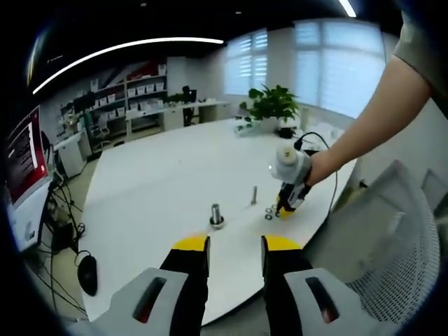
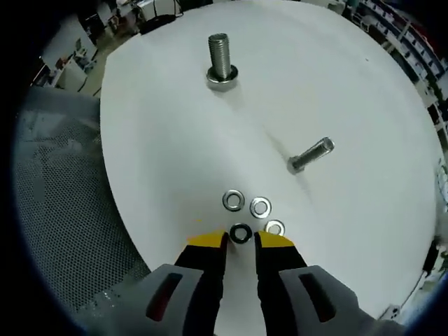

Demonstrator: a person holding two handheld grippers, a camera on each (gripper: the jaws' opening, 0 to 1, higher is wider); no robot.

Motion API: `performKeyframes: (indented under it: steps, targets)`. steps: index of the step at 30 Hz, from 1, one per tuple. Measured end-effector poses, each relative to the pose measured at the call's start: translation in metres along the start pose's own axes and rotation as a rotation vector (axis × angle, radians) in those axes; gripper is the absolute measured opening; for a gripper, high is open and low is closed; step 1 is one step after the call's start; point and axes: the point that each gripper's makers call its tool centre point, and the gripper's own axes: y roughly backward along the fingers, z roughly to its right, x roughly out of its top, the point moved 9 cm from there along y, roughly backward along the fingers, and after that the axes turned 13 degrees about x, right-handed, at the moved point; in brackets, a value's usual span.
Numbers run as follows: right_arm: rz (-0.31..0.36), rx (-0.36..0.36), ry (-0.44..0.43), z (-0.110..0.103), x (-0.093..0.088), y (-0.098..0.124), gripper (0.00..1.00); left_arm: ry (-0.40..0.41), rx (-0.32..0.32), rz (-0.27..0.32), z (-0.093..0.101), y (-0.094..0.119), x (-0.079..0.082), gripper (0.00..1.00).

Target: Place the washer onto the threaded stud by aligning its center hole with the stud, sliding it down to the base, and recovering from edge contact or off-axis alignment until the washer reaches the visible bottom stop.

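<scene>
Potted plant [image 1: 274, 105] at table's far end; mesh chair [image 1: 392, 245] beside; shelves [image 1: 129, 98] behind.

both hand-held grippers [image 1: 235, 246] [image 2: 240, 240] slightly parted

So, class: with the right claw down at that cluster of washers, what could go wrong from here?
1. The right claw brackets one washer; three more washers lie close, so closing may nudge them.
2. A flat washer may slip out on closing.
3. The smaller stud stands between the washers and the large threaded stud; a low carry could knock it.
</scene>
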Motion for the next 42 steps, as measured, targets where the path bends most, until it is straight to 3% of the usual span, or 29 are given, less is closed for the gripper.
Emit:
performKeyframes:
  steps: [11, 20, 30, 34, 42]
  targets:
    - [-0.021, 0.001, 0.064, 0.0, 0.002, -0.001, 0.15, 0.002, 0.004, -0.005, -0.001, 0.0, 0.0, 0.27]
    - [-0.076, -0.023, 0.026, -0.003, 0.008, -0.001, 0.14, 0.003, 0.004, -0.006, -0.001, -0.001, 0.0, 0.27]
    - [0.021, -0.041, -0.025, -0.003, -0.001, 0.001, 0.14, 0.009, 0.001, -0.004, -0.001, 0.0, -0.001, 0.27]
    - [0.006, -0.051, -0.013, -0.004, -0.002, 0.002, 0.13, 0.004, 0.0, -0.003, -0.001, 0.0, -0.001, 0.27]
    - [0.064, -0.068, -0.033, 0.002, 0.005, 0.02, 0.13, 0.002, 0.004, -0.001, -0.001, 0.0, 0.0, 0.27]
